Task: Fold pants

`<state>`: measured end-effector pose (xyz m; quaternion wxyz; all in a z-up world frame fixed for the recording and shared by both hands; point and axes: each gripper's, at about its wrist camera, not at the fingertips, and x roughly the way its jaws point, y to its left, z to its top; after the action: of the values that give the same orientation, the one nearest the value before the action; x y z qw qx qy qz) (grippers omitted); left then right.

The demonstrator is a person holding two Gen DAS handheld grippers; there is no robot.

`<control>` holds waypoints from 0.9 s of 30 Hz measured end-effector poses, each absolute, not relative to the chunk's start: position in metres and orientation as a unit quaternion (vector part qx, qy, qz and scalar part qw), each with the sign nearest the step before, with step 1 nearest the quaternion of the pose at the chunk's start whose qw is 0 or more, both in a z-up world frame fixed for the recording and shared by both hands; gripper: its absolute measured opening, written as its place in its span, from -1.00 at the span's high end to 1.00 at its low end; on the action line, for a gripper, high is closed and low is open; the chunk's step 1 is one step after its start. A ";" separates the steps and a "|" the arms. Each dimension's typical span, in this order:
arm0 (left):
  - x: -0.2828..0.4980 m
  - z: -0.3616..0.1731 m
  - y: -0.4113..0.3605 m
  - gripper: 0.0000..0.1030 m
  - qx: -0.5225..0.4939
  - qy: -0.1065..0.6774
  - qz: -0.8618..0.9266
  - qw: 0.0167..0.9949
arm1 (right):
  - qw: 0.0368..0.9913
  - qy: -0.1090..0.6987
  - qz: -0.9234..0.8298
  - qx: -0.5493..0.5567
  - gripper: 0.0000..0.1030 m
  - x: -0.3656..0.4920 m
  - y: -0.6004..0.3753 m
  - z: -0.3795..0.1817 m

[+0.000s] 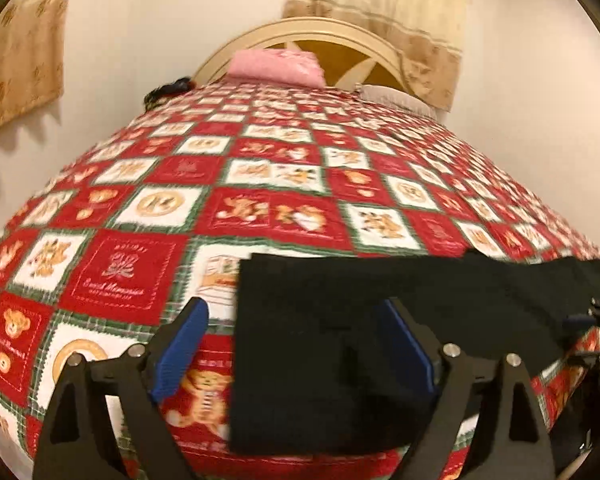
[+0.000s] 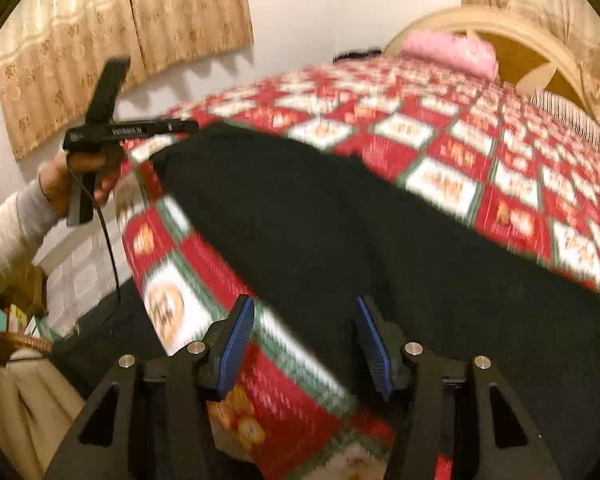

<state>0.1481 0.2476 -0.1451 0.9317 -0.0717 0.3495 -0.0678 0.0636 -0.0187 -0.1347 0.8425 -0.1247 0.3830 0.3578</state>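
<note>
Here the black pants lie flat along the near edge of a bed, on a red, white and green bedspread printed with teddy bears. The left gripper hangs over the pants' end with its blue pads spread wide; one pad is above the bedspread, the other above the cloth, and nothing is pinched. The right gripper also stands released, its pads apart over the pants' edge and the bedspread beside it, gripping nothing. In the right wrist view a hand in a pale sleeve holds the left gripper's handle. A pink pillow rests against the cream headboard. A woven basket sits on the floor beside the bed; I cannot tell its contents.
</note>
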 end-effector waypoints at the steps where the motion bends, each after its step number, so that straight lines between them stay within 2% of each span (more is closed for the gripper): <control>1: 0.151 -0.149 0.250 -0.75 -0.076 0.354 -0.070 0.929 | 0.842 0.380 0.360 -0.129 -0.06 0.063 -0.013 -0.134; 7: 0.172 -0.169 0.249 -0.73 -0.093 0.391 -0.079 0.912 | 0.831 0.380 0.371 -0.165 -0.06 0.064 0.024 -0.150; 10: 0.181 -0.176 0.251 -0.62 -0.104 0.410 -0.084 0.902 | 0.829 0.378 0.374 -0.172 -0.06 0.061 0.029 -0.154; 11: 0.181 -0.175 0.249 -0.28 -0.102 0.411 -0.094 0.901 | 0.830 0.378 0.372 -0.175 -0.06 0.060 0.030 -0.156; 12: 0.182 -0.174 0.248 -0.07 -0.097 0.414 -0.100 0.900 | 0.831 0.377 0.369 -0.177 -0.06 0.058 0.028 -0.156; 13: 0.181 -0.174 0.248 -0.01 -0.092 0.416 -0.094 0.900 | 0.832 0.377 0.365 -0.180 -0.06 0.058 0.028 -0.157; 15: 0.180 -0.173 0.249 0.26 -0.099 0.416 -0.106 0.898 | 0.834 0.377 0.359 -0.183 -0.06 0.059 0.028 -0.159; 16: 0.179 -0.173 0.250 0.46 -0.106 0.416 -0.113 0.896 | 0.835 0.377 0.357 -0.183 -0.06 0.060 0.029 -0.160; 17: 0.177 -0.171 0.251 0.55 -0.114 0.415 -0.116 0.895 | 0.836 0.376 0.356 -0.184 -0.07 0.060 0.030 -0.161; 24: 0.164 -0.148 0.273 0.59 -0.149 0.381 -0.110 0.906 | 0.832 0.372 0.365 -0.189 -0.07 0.064 0.043 -0.157; 27: 0.172 -0.163 0.285 0.59 -0.150 0.407 -0.101 0.895 | 0.827 0.373 0.375 -0.188 -0.07 0.064 0.049 -0.158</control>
<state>0.1716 0.2854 -0.1628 0.8954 -0.1498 0.4069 -0.1010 0.0641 0.0495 -0.1583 0.8272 -0.1884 0.3734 0.3753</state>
